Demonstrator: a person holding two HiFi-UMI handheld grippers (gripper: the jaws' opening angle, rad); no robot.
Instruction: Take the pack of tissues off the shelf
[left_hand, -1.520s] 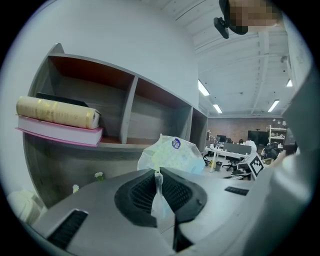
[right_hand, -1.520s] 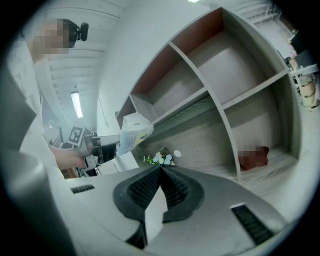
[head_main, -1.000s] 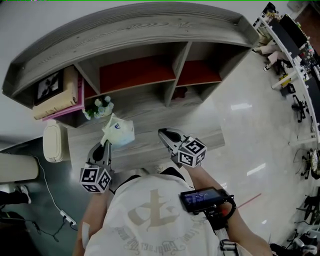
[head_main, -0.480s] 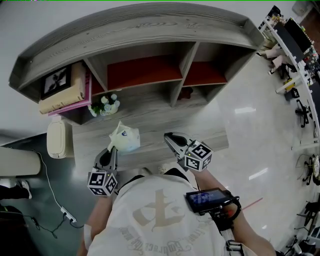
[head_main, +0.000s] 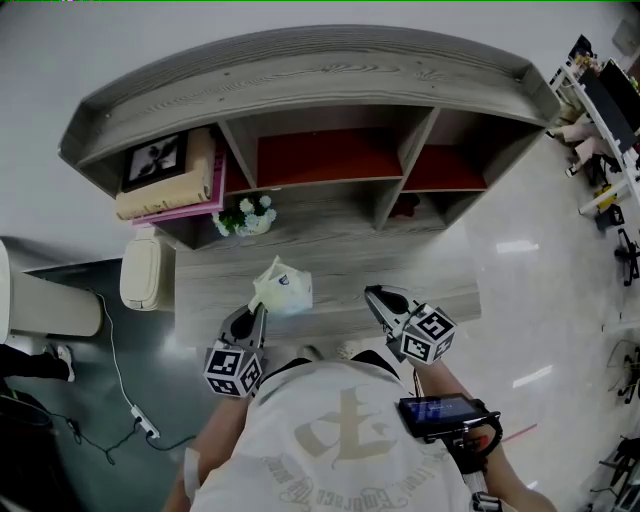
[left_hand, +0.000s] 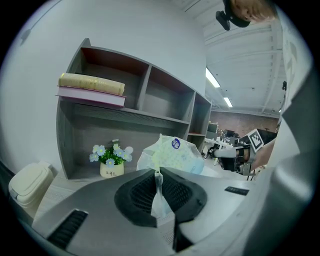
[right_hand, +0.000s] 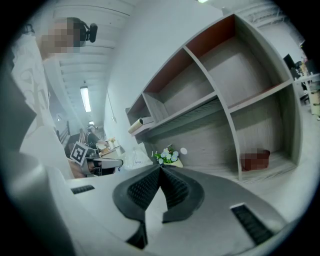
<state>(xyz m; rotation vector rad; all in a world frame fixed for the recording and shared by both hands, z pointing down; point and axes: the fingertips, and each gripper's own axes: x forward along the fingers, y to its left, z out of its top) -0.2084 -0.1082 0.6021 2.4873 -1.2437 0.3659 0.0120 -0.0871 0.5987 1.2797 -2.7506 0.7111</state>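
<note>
The pack of tissues (head_main: 283, 288) is a pale plastic pack with a blue round sticker (left_hand: 175, 143). My left gripper (head_main: 258, 314) is shut on the pack's thin edge, and the pack (left_hand: 172, 156) hangs in front of the grey shelf unit (head_main: 330, 68), clear of its compartments. In the left gripper view the plastic edge runs down between the closed pads. My right gripper (head_main: 375, 296) is shut with nothing in it, a short way to the right of the pack, above the low front ledge (head_main: 330, 285). The pack (right_hand: 134, 158) shows faintly at left in the right gripper view.
A small pot of white-blue flowers (head_main: 243, 215) stands in the lower left compartment. Books and a framed picture (head_main: 165, 180) lie on the shelf above it. A cream bin (head_main: 141, 272) stands left of the unit. A small reddish object (head_main: 405, 207) sits in the lower right compartment.
The shelf has shifted right and down in the head view. Both grippers and the pack have drawn back from the shelf toward the person, the pack lower than before.
</note>
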